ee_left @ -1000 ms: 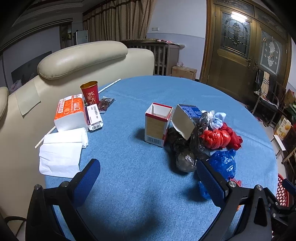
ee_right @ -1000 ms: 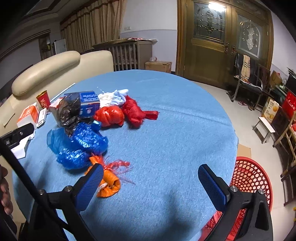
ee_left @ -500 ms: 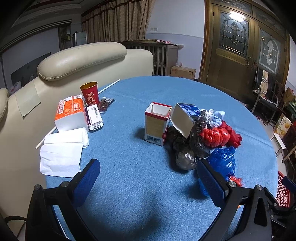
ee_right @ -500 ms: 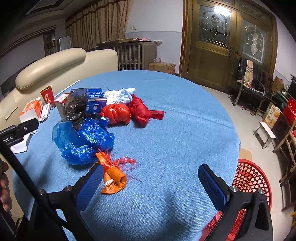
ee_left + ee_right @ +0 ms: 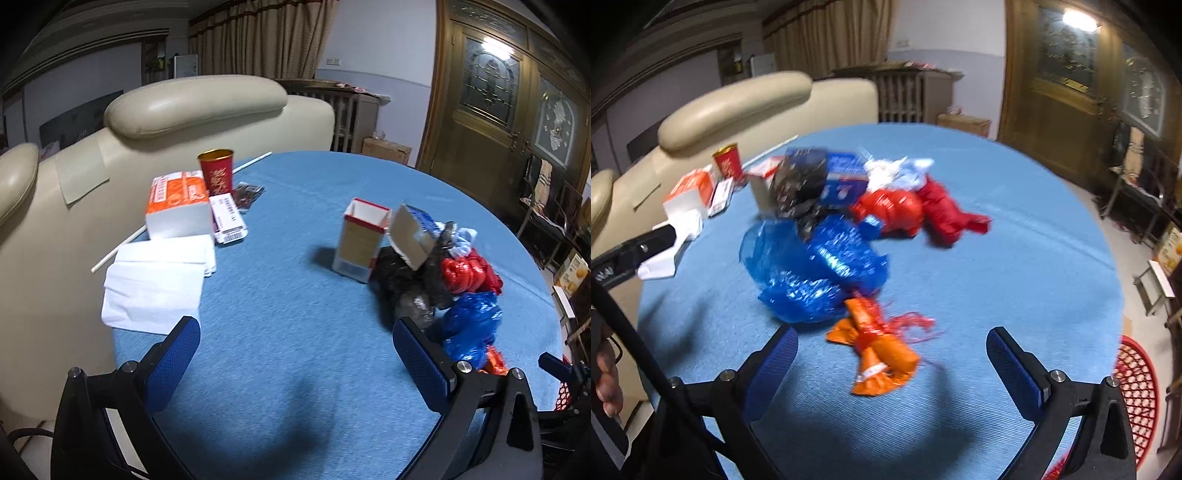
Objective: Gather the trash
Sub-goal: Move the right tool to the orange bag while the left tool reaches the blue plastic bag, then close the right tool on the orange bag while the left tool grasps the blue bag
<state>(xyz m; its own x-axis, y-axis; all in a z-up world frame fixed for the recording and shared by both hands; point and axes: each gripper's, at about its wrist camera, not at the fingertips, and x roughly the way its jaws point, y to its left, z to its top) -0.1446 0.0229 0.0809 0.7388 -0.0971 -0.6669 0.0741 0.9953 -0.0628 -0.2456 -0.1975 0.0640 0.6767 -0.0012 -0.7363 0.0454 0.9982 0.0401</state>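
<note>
A heap of trash lies on the round blue table (image 5: 1015,266). An orange bag (image 5: 879,350) lies nearest my right gripper (image 5: 892,363), which is open just short of it with nothing between its fingers. Behind it are a blue bag (image 5: 816,269), a black bag (image 5: 801,188), red bags (image 5: 897,210) and a blue carton (image 5: 846,177). In the left wrist view my left gripper (image 5: 295,358) is open over bare cloth. The red-and-white open carton (image 5: 360,240), black bag (image 5: 406,284) and blue bag (image 5: 469,325) lie ahead to its right.
A red mesh basket (image 5: 1137,391) stands on the floor right of the table. At the table's left edge are an orange tissue pack (image 5: 177,203), a red cup (image 5: 216,175), white napkins (image 5: 159,280) and a white stick (image 5: 118,247). A cream sofa (image 5: 192,107) backs the table.
The right gripper has moved forward and left toward the orange bag, which now lies just ahead of its fingers. The left gripper has barely shifted. Both stay open.
</note>
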